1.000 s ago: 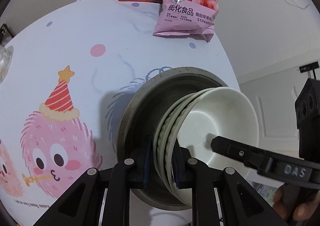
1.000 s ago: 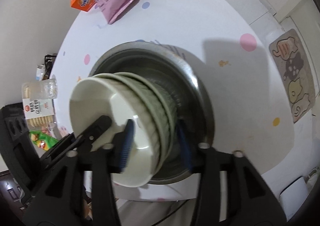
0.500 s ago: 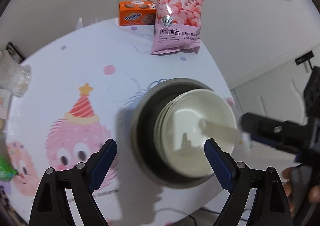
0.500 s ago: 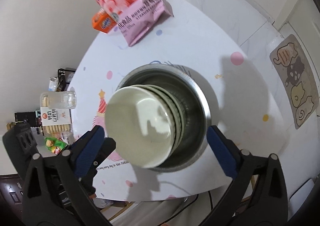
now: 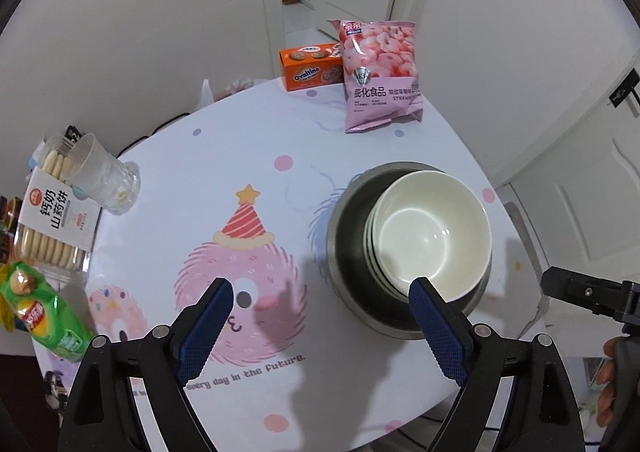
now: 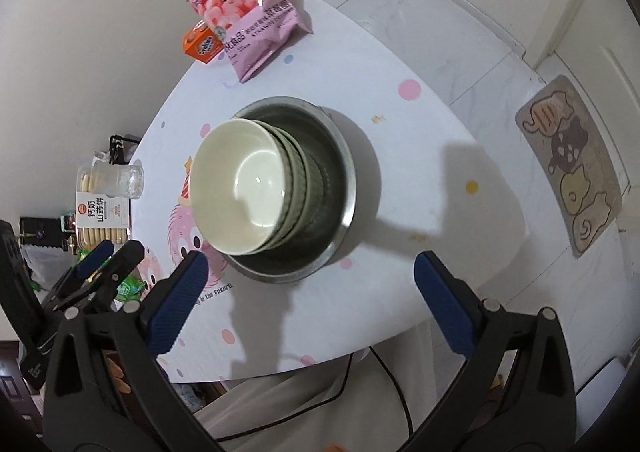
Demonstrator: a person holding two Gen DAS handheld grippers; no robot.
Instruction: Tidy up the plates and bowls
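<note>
A stack of cream bowls (image 5: 432,236) sits nested in a steel basin (image 5: 340,220) on the right side of the white cartoon-print table (image 5: 240,156). My left gripper (image 5: 320,292) hangs above the table, open and empty. Its right pad lies in front of the basin's near rim, well above it. In the right wrist view the bowls (image 6: 248,184) lean toward the left wall of the basin (image 6: 344,176). My right gripper (image 6: 312,268) is open and empty above the basin's near side. One of the right gripper's fingers (image 5: 576,294) shows at the right edge.
A pink snack bag (image 5: 380,76) and an orange Ovaltine box (image 5: 310,68) lie at the far edge. A glass cup (image 5: 100,176), a biscuit box (image 5: 52,220) and a green snack packet (image 5: 44,316) crowd the left edge. A cat-print mat (image 6: 572,164) lies on the floor.
Both grippers opened and let go of the bowl stack, then rose and drew back. The stack, held tilted before, now rests in the basin.
</note>
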